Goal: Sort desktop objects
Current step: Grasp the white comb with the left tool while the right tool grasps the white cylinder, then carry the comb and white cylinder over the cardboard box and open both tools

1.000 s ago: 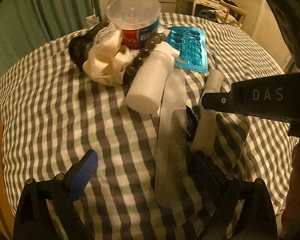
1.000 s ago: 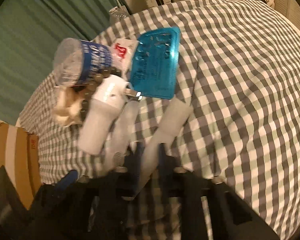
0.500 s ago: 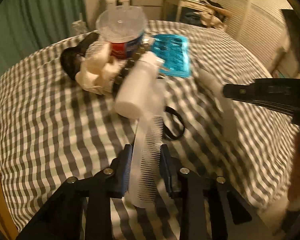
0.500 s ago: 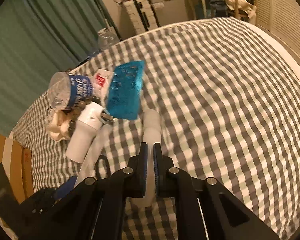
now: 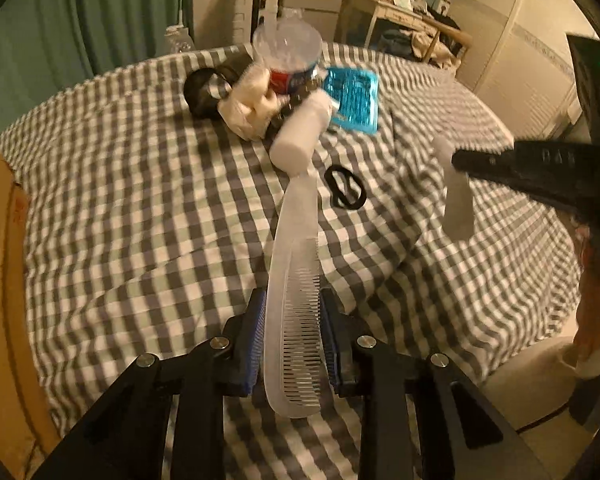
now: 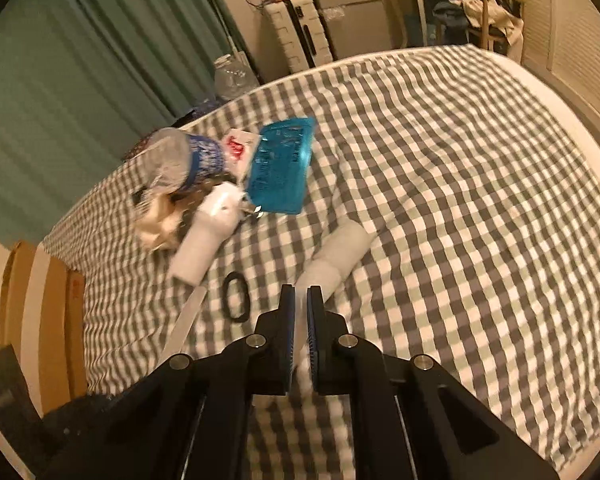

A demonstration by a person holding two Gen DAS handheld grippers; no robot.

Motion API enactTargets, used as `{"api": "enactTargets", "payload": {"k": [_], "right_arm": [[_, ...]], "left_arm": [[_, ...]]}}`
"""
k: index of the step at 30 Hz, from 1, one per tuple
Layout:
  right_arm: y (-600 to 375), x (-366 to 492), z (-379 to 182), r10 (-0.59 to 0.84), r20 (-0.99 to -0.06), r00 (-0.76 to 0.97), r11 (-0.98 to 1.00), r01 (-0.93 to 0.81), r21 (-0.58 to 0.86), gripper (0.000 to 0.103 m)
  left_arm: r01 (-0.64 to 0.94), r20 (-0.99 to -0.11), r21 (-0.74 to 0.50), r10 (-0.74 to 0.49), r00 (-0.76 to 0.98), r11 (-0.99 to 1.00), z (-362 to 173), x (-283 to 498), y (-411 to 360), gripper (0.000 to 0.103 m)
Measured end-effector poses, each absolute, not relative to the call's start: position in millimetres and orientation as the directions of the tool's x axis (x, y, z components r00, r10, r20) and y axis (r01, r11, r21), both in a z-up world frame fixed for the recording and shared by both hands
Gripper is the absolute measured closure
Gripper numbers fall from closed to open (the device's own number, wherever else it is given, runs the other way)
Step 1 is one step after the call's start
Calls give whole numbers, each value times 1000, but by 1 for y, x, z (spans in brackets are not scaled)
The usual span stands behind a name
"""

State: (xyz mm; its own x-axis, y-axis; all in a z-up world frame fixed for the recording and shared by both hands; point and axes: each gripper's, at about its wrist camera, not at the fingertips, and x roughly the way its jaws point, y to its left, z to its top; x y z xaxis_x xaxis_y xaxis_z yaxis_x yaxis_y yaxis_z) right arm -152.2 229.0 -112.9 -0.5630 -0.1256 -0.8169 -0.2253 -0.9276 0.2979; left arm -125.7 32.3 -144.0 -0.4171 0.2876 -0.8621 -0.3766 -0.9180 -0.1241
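Observation:
My left gripper is shut on a translucent white comb, held up off the checked cloth. My right gripper is shut on the flat end of a white tube, also lifted; in the left wrist view the tube hangs from that gripper. On the cloth lie a black hair tie, a white bottle, a blue blister pack, a clear labelled cup, dark beads and a cream cloth. The comb shows at the left of the right wrist view.
A cardboard box stands at the left edge of the bed. A black round object lies behind the cream cloth. A person's hand is at the right. Drawers and a desk stand beyond the far edge.
The left jaws went from wide open to shut on the comb and lifted it. The right gripper rose with the tube. The hair tie, once under the comb, now lies exposed.

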Motion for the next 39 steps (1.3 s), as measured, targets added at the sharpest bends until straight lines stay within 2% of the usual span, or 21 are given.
{"api": "enactTargets", "payload": {"k": [6, 7, 8, 15, 17, 18, 19, 20, 21, 26, 31, 34, 35, 36, 38, 39], "right_arm": [[205, -128, -88, -162, -805, -571, -932, -179, 314, 96], [200, -124, -83, -168, -802, -573, -935, -166, 315, 96], [193, -120, -78, -175, -797, -578, -936, -155, 317, 96], [154, -102, -45, -200, -769, -608, -949, -77, 307, 96], [146, -97, -41, -204, -764, -612, -952, -59, 301, 95], [144, -94, -39, -207, -762, -614, -953, -51, 300, 95], [141, -92, -39, -212, -763, -611, -953, -42, 299, 95], [139, -91, -39, -213, -763, -610, -954, -39, 298, 95], [137, -90, -38, -212, -763, -611, -955, -37, 295, 95], [142, -96, -49, -218, -775, -594, -955, -32, 293, 95], [149, -112, -91, -237, -843, -483, -953, -52, 298, 94], [148, -121, -123, -236, -897, -375, -955, -82, 285, 79], [148, -124, -133, -246, -905, -348, -953, -83, 291, 79], [146, -127, -145, -256, -913, -318, -951, -84, 297, 79], [145, -131, -158, -260, -922, -288, -951, -87, 296, 79], [142, -133, -163, -263, -924, -276, -952, -82, 295, 79]], "left_arm": [[-351, -834, -165, 321, -449, -922, -115, -113, 18, 80], [-349, -828, -171, 327, -456, -921, -110, -111, 14, 94], [-342, -821, -178, 331, -466, -923, -105, -107, 9, 100], [-336, -800, -183, 338, -495, -924, -85, -97, -15, 99], [-339, -805, -179, 336, -489, -924, -90, -94, -18, 93], [-336, -815, -169, 324, -481, -926, -96, -90, -15, 78], [-335, -826, -164, 315, -468, -928, -103, -89, -13, 57], [-335, -833, -158, 308, -460, -929, -110, -85, -12, 50], [-337, -836, -148, 300, -460, -930, -116, -85, -9, 49], [-349, -886, -112, 252, -388, -931, -157, -94, 8, 49], [-369, -916, -68, 205, -345, -927, -187, -99, 21, 49], [-377, -919, -68, 205, -336, -924, -195, -102, 22, 49], [-375, -918, -78, 213, -335, -924, -195, -104, 21, 49], [-369, -915, -88, 221, -337, -925, -194, -105, 19, 53], [-356, -905, -99, 233, -355, -929, -193, -106, 13, 73], [-355, -902, -111, 244, -355, -928, -192, -107, 10, 76]]}}
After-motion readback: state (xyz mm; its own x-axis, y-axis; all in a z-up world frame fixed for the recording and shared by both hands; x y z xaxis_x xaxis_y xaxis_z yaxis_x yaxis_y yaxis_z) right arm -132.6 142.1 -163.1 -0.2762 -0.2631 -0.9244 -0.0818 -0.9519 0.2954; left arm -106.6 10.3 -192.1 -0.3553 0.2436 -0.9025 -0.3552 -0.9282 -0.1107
